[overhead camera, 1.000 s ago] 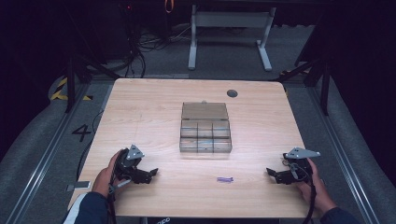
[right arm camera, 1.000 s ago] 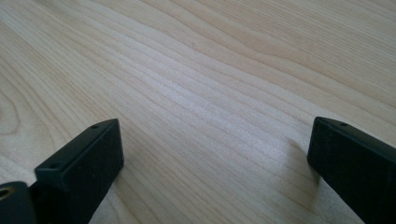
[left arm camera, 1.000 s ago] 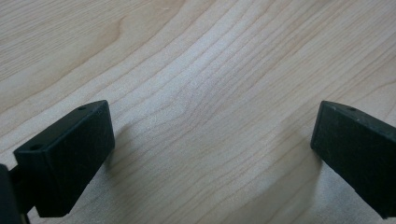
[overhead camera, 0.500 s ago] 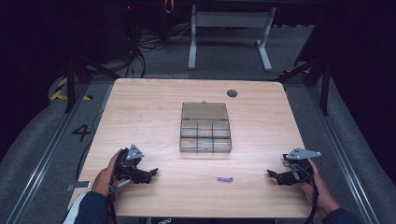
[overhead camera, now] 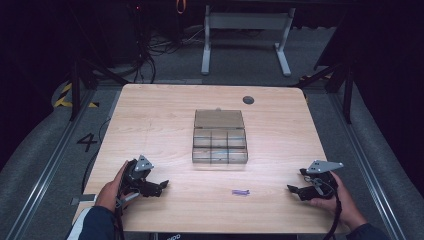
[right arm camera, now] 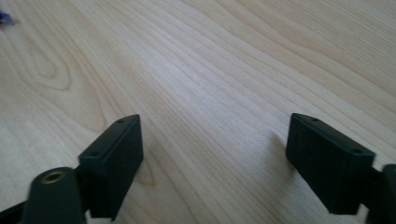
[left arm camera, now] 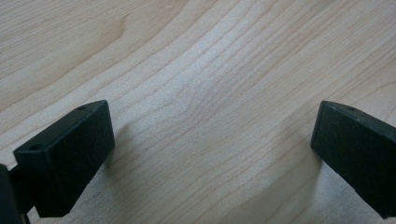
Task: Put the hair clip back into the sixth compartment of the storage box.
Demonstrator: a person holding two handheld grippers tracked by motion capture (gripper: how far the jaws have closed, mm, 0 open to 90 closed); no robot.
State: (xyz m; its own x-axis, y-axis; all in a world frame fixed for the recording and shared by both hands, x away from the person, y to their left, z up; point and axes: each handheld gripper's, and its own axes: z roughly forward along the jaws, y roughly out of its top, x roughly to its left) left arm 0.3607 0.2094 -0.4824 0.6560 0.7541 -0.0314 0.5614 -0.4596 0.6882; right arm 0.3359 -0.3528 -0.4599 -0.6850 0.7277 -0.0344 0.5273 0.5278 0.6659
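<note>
A clear plastic compartment box [overhead camera: 220, 144] with its lid folded back sits in the middle of the wooden table [overhead camera: 150, 115]. A small purple piece [overhead camera: 240, 192] lies on the table in front of the box; a bit of the purple piece [right arm camera: 5, 17] shows in the right gripper view at the top left. My left gripper [overhead camera: 161, 186] rests low at the near left, jaws wide apart over bare wood [left arm camera: 210, 121]. My right gripper [overhead camera: 294, 190] rests at the near right, pointing toward the purple piece; its jaws have just been closing with nothing between them and still stand apart.
A dark round grommet [overhead camera: 248, 100] sits near the table's far edge. Beyond the table stand a white desk frame [overhead camera: 245, 40] and cables on the floor. A floor mark "4" [overhead camera: 88, 142] lies left of the table.
</note>
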